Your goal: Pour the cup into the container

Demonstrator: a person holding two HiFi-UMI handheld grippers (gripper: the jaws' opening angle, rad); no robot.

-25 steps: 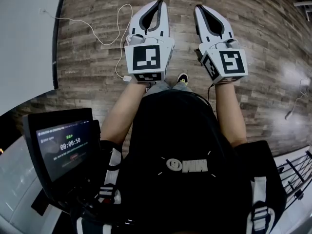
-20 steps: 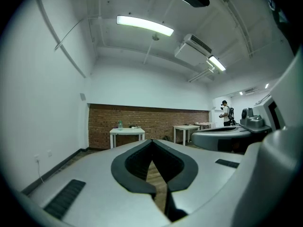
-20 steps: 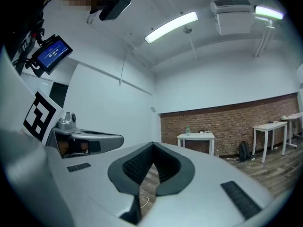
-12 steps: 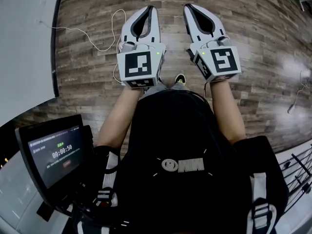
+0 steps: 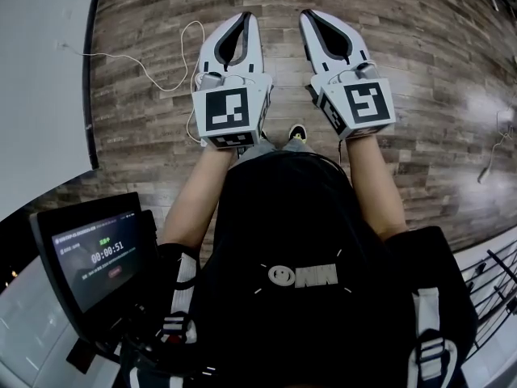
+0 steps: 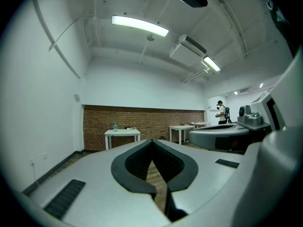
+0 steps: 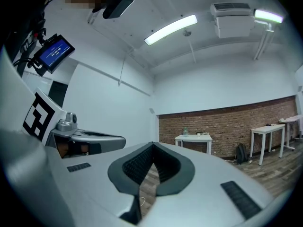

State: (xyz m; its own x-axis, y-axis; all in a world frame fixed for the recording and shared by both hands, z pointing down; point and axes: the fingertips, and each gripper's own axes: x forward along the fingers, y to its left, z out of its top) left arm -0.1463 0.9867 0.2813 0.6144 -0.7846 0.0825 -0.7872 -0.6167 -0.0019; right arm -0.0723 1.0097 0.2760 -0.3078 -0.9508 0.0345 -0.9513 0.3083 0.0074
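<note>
No cup or container shows in any view. The person holds both grippers out in front of the chest, above a wood-plank floor (image 5: 420, 71). My left gripper (image 5: 247, 15) is shut, its jaws meeting at the tips with nothing between them; the left gripper view shows the same closed tips (image 6: 152, 140). My right gripper (image 5: 305, 13) is also shut and empty, and in the right gripper view its tips (image 7: 152, 144) touch. The two grippers point forward side by side, a small gap apart.
A tablet screen (image 5: 95, 257) hangs at the lower left. A white cable (image 5: 161, 63) lies on the floor beside a white wall (image 5: 40, 79). A wire rack (image 5: 493, 281) is at the lower right. Far off, white tables (image 6: 122, 132) stand by a brick wall (image 7: 227, 122), and a person (image 6: 221, 111) stands there.
Both grippers have drifted slightly left and farther forward in the head view. Their jaws stayed closed throughout.
</note>
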